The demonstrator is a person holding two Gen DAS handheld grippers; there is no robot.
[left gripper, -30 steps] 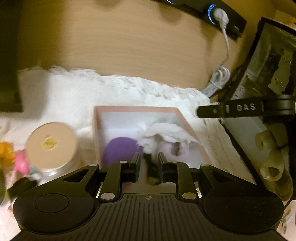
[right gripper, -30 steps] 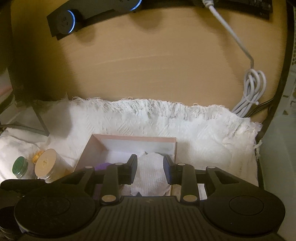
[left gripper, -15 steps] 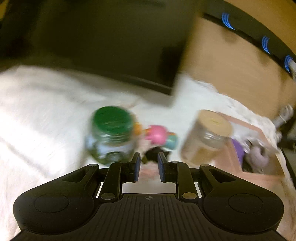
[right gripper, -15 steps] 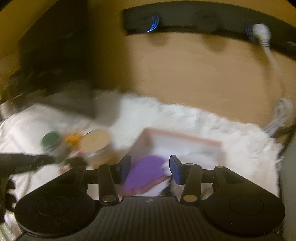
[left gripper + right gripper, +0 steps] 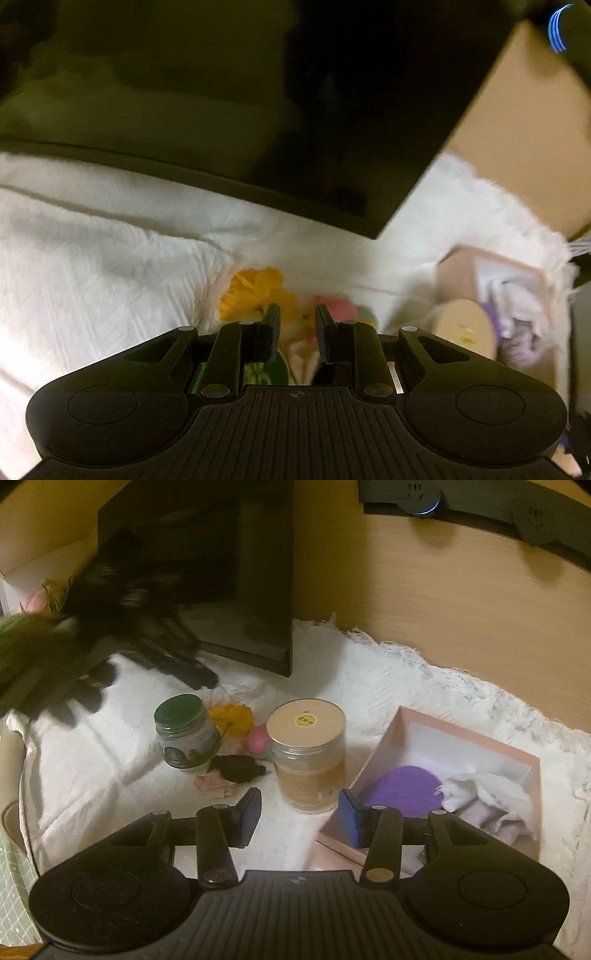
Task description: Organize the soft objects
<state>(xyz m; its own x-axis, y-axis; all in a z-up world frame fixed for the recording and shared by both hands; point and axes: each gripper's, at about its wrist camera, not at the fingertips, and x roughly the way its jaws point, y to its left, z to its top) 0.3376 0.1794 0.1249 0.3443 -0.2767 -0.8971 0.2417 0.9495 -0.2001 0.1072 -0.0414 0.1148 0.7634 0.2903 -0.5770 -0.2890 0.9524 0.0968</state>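
A pink box point(image 5: 517, 755) on the white cloth holds a purple round pad point(image 5: 404, 788) and crumpled white and lilac cloths point(image 5: 480, 794). Loose soft items lie left of it: a yellow fluffy piece point(image 5: 232, 718), a pink ball point(image 5: 256, 738), a black patch point(image 5: 238, 768) and a pale pink cloth point(image 5: 212, 784). My right gripper point(image 5: 301, 816) is open and empty above the cloth, near the tan-lidded jar. My left gripper point(image 5: 297, 334) is slightly open and empty, right above the yellow piece point(image 5: 255, 291) and pink ball point(image 5: 338, 308). It shows blurred in the right wrist view point(image 5: 147, 642).
A tan-lidded jar point(image 5: 308, 757) and a green-lidded jar point(image 5: 183, 731) stand among the soft items. A black monitor point(image 5: 240, 590) stands behind on the white cloth point(image 5: 388, 686). A black power strip point(image 5: 480, 506) is on the wooden wall.
Both grippers swung left, away from the pink box. The left one moved over the loose soft items. The right one opened wider and drew back.
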